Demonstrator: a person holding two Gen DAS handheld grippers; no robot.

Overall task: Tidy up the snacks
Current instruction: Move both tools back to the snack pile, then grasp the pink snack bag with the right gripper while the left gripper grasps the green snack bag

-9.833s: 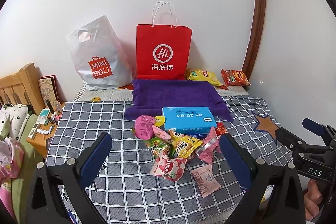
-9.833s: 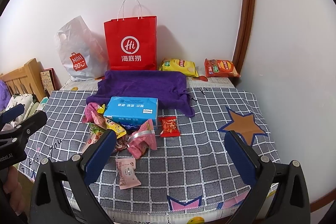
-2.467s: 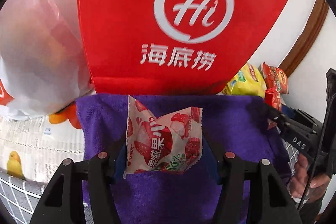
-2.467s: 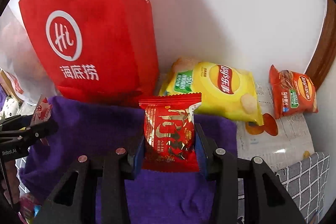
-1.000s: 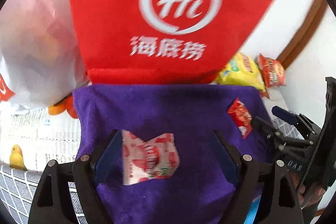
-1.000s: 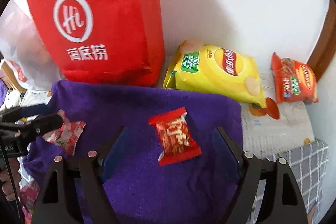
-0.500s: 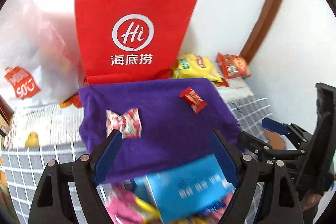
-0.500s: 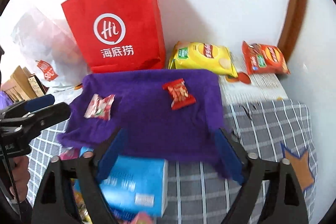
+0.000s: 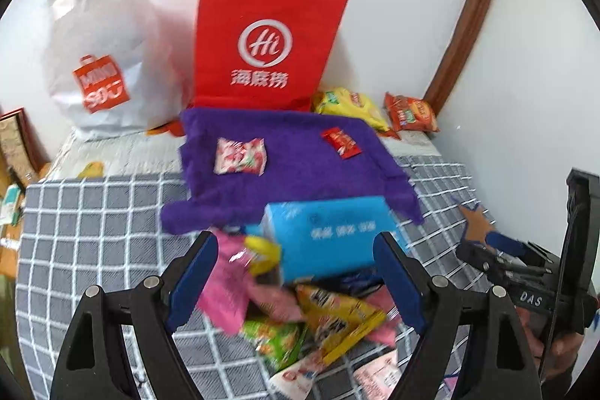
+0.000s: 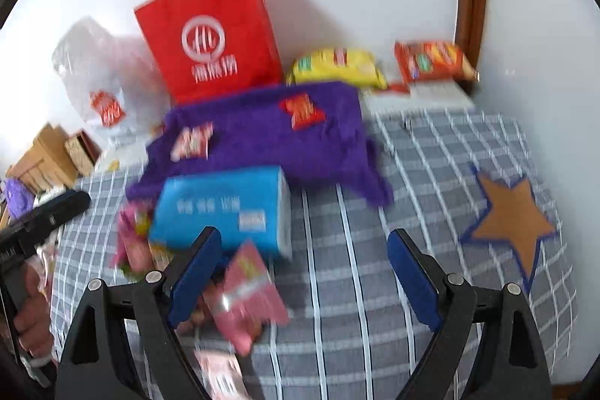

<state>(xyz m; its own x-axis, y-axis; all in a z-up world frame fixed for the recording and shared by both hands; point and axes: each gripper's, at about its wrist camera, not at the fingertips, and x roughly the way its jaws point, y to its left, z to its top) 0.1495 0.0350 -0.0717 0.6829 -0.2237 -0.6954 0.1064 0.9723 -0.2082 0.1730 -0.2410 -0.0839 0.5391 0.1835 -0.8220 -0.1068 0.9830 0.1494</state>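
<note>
While both views are motion-blurred, layout is readable: grey checked cover (image 9: pixel 93 212) over the bed, white wall behind, brown wooden trim (image 9: pixel 468 17) curving up in the right corner. Red paper bag (image 9: pixel 266 40) and white plastic bag (image 9: pixel 101 47) stand against the wall; purple towel (image 9: pixel 292 167) lies flat just in front of the red bag.

Two snacks on the towel, well apart: pink-and-white strawberry packet (image 9: pixel 240 156) left of centre, long axis roughly across the towel; red packet (image 9: pixel 340 143) near the right rear corner, long axis tilted diagonally, one end toward the wall. Yellow chip bag (image 9: pixel 350 105) and orange chip bag (image 9: pixel 410 113) lie past the towel's right rear edge, by the wall.

Blue box (image 9: pixel 330 235) sits at the towel's front edge, overlapping it. Loose snack pile (image 9: pixel 300 310) just in front of the box, touching it.

Left gripper (image 9: pixel 296 283): jaws wide apart, nothing clamped, above the pile. Right gripper (image 10: pixel 303 272): jaws spread wide, nothing between the pads, over the pile's right edge; they have just been opening.

Free room: bare checked cover right of the box out to the star patch (image 10: pixel 510 216), and left of the towel. Wall closes off the right side and the rear.
</note>
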